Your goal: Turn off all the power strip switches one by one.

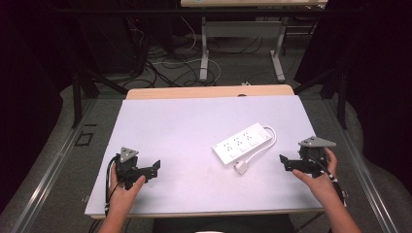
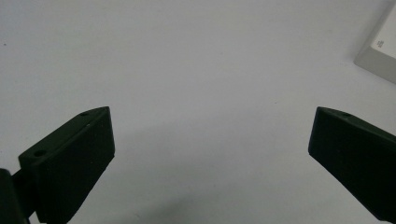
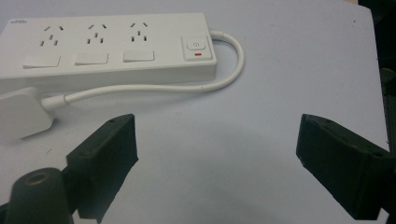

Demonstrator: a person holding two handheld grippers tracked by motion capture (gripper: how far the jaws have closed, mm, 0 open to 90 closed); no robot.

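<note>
The power strip (image 3: pixel 107 46) is lying flat on the counter (image 1: pixel 165 126) just ahead of the right gripper (image 3: pixel 217 154) — wide open, nothing held — perhaps being lined up. The left gripper (image 2: pixel 210 158) is being kept wide and empty, well off to the side.

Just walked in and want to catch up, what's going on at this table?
A person sits at a white table with a gripper in each hand. A white power strip lies right of the middle, its cord looped back along it to the plug. The right gripper points at the strip with jaws open and nothing between them. The left gripper is over bare table, also open. Nothing is held or touched yet.
</note>
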